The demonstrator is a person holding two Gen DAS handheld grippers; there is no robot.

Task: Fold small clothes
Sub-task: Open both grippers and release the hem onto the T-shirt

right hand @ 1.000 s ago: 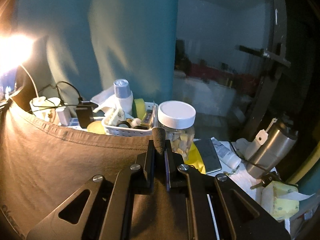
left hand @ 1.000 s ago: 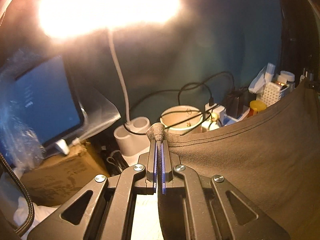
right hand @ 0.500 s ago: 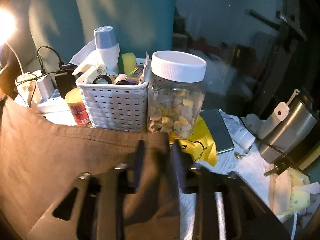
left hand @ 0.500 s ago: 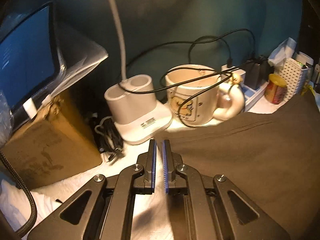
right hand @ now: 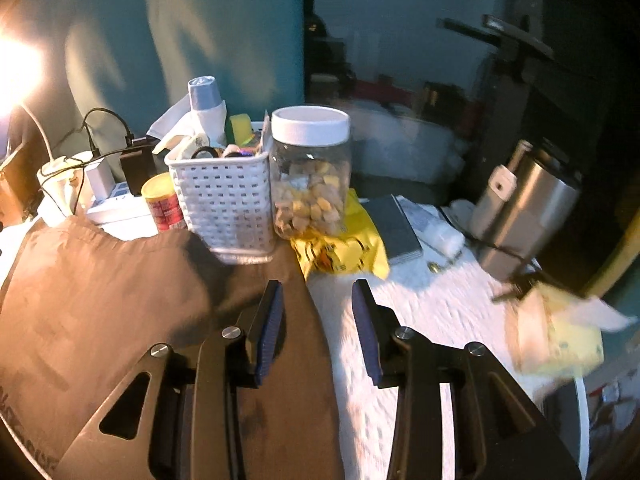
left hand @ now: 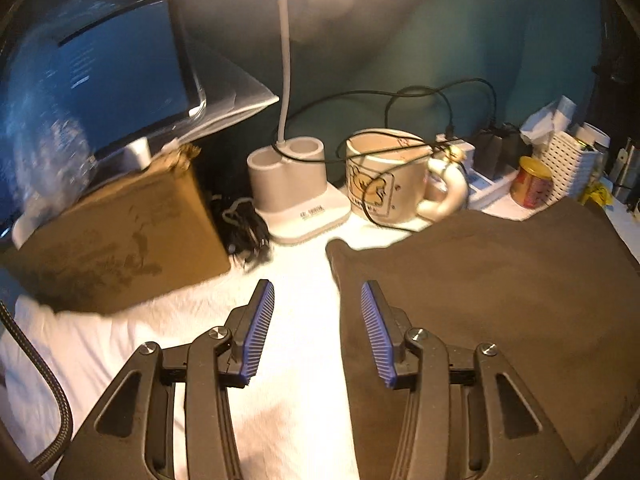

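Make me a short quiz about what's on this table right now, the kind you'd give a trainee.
1. True or false: the left tongs are pinching the brown shirt.
2. What stands right beside the white basket? A) a clear jar with a white lid B) a green bottle C) a blue bowl
3. Fill in: a black cable lies across the top of the ______ next to the lamp base.

Key
1. False: their jaws are opening with nothing between them; the shirt lies flat on the white cloth. The right tongs are open too.
2. A, the jar.
3. mug.
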